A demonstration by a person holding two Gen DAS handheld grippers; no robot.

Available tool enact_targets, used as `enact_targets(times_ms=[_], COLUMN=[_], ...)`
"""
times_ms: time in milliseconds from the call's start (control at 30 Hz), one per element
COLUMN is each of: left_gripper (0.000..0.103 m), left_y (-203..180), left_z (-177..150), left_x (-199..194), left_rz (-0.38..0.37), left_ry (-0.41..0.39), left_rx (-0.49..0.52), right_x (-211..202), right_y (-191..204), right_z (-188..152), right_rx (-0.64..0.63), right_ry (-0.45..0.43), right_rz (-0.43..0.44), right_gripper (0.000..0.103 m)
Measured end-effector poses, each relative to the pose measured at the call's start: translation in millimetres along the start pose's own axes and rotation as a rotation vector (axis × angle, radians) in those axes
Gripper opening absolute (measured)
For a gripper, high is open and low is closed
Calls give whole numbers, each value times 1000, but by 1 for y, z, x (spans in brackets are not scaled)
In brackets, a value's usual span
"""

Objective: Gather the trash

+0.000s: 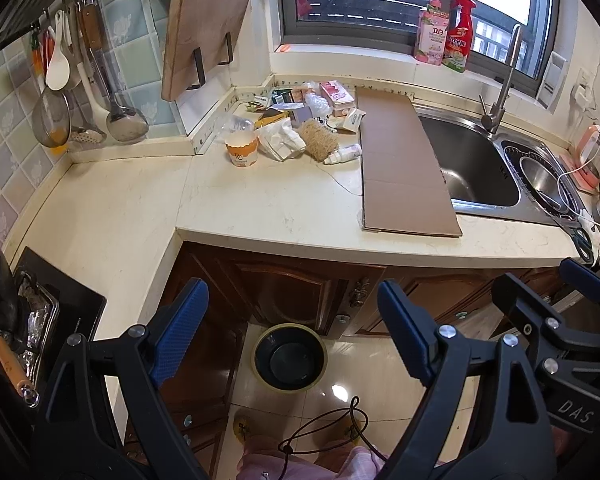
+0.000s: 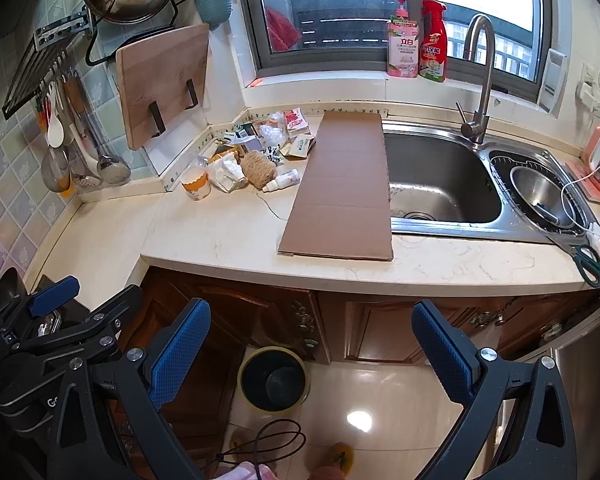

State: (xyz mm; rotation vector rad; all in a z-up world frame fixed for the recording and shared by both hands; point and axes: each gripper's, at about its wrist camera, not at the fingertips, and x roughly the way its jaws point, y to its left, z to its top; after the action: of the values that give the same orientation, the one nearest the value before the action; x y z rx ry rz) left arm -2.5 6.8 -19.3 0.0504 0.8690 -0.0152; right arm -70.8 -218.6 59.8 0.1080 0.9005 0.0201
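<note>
A heap of trash lies in the counter's back corner: a paper cup [image 1: 242, 150] [image 2: 196, 184], crumpled white wrapping [image 1: 280, 138] [image 2: 226, 174], a fibrous scrubber [image 1: 320, 140] [image 2: 258, 170], a small spray bottle [image 1: 346, 154] [image 2: 284, 180] and several packets. A flat cardboard sheet [image 1: 404, 160] [image 2: 344, 188] lies beside it. On the floor below stands a black-lined bin [image 1: 290, 356] [image 2: 272, 378]. My left gripper [image 1: 291, 285] and right gripper [image 2: 310, 306] hover in front of the counter edge, side by side, both open with nothing between the blue pads.
The steel sink [image 2: 440, 184] and tall faucet [image 2: 480, 80] sit right of the cardboard, with scissors [image 2: 588, 260] at the counter's front right. A stove with a pan [image 1: 4, 304] is at the left. Wooden cabinet doors [image 1: 292, 280] stand below. A person's slippered feet are on the tiles.
</note>
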Motion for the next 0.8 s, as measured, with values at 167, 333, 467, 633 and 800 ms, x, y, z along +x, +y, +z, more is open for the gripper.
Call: enact_targets(times_ms=[167,333,467,633,800], left_gripper=[85,85,85,84,84], left_y=[-1,-2,-2,-2,-2], left_z=[6,7,8,9,10], left_x=[1,0,0,0,0], left_rz=[1,0,0,1,2], left_ry=[10,13,14,16,16], left_rx=[1,-1,-1,-1,-1], right_x=[0,1,1,2,4], right_y=[0,1,-2,1,2], right_z=[3,3,6,8,9], right_rx=[3,3,4,5,5], right_ry=[7,8,12,14,14], right_rz=[0,-1,3,3,6], right_gripper=[102,102,102,102,102])
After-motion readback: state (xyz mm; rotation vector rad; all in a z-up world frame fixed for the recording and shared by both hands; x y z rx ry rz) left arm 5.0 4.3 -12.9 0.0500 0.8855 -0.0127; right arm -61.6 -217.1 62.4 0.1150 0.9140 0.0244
